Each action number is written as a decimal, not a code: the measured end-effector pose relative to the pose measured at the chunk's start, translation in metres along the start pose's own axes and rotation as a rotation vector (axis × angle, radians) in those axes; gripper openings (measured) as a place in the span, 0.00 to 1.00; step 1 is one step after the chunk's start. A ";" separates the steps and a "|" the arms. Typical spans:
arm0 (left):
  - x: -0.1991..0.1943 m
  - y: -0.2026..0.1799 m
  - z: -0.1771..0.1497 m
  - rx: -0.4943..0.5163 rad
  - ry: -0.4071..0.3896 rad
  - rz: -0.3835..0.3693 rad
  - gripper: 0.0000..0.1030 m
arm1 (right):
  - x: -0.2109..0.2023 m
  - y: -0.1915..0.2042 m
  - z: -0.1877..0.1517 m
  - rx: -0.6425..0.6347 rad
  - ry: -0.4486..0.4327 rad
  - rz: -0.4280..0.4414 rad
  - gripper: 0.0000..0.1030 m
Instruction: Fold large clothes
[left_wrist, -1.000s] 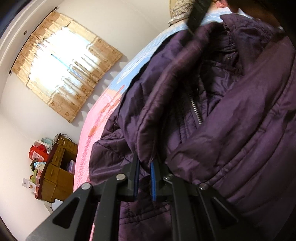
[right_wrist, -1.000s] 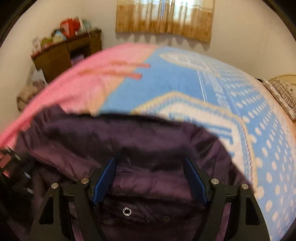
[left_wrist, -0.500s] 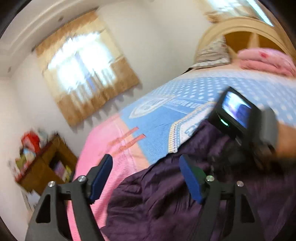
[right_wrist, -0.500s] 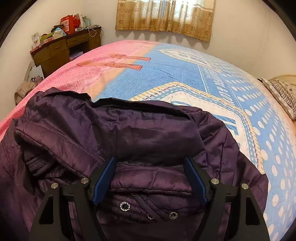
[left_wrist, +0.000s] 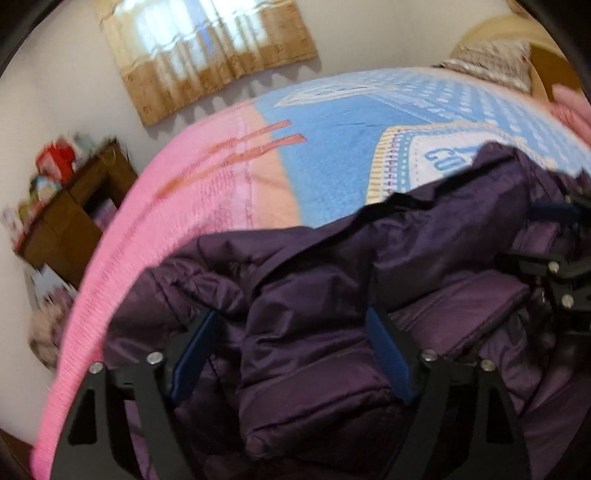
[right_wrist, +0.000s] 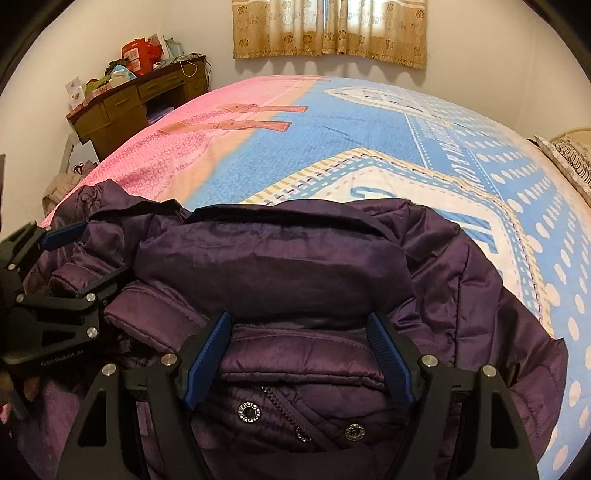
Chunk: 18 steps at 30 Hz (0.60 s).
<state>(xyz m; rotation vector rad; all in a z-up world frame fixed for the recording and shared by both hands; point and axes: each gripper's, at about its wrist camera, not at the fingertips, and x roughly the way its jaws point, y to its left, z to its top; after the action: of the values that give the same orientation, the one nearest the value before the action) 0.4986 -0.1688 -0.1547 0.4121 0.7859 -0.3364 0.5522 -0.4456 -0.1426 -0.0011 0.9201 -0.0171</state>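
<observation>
Vs 1 s ago: left gripper (left_wrist: 293, 354) has let go of the purple jacket (right_wrist: 295, 266), jaws now spread wide w/ nothing between. Right gripper (right_wrist: 297, 356) jaws wide apart too, same as before. Jacket lies bunched on the bed (right_wrist: 369, 140), lower centre of both views. Desk (right_wrist: 122, 107) upper left, curtain (right_wrist: 328, 29) at top.

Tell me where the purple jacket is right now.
The purple puffer jacket lies bunched on the near edge of the bed blanket, under both open grippers, left gripper and right gripper.
</observation>
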 end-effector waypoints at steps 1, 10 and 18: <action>0.004 0.005 -0.001 -0.030 0.008 -0.028 0.87 | 0.001 -0.001 0.000 0.003 0.003 0.004 0.74; 0.009 0.002 -0.003 -0.086 0.048 -0.087 0.92 | 0.008 0.001 0.001 -0.007 0.026 -0.003 0.74; 0.011 0.005 -0.003 -0.099 0.050 -0.101 0.93 | 0.010 0.003 0.002 -0.014 0.034 -0.015 0.74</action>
<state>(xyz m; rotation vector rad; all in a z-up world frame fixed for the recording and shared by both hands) 0.5064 -0.1642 -0.1633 0.2889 0.8705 -0.3807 0.5604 -0.4429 -0.1495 -0.0209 0.9541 -0.0251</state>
